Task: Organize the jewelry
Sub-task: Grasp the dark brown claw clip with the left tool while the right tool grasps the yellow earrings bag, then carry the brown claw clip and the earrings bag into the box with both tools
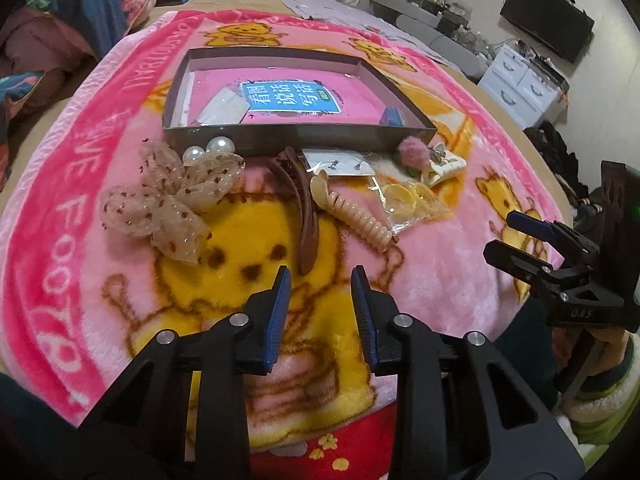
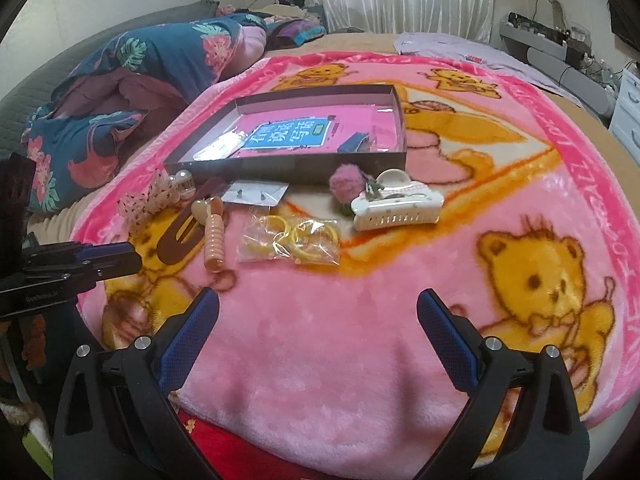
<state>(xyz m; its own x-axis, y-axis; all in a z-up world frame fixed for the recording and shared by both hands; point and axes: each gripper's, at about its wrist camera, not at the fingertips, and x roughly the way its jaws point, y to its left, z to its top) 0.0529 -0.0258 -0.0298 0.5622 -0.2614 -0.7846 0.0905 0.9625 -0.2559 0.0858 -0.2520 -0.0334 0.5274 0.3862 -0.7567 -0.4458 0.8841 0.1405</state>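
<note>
Seven-odd hair accessories (image 1: 352, 220) lie loose on the blanket (image 1: 440, 280), before the box (image 1: 300, 138) | sorting barely begun | left tool (image 1: 320, 276) narrowed, empty | right tool (image 2: 318, 300) spread, empty

The left tool (image 1: 322, 280) hangs over the pink blanket (image 1: 440, 280), jaws narrowly apart with nothing between them. Beyond lie a brown clip (image 1: 304, 216), a cream clip (image 1: 360, 216), a bow (image 1: 176, 200) and a grey box (image 1: 296, 136). The right tool (image 1: 498, 236) shows at the right.
</note>
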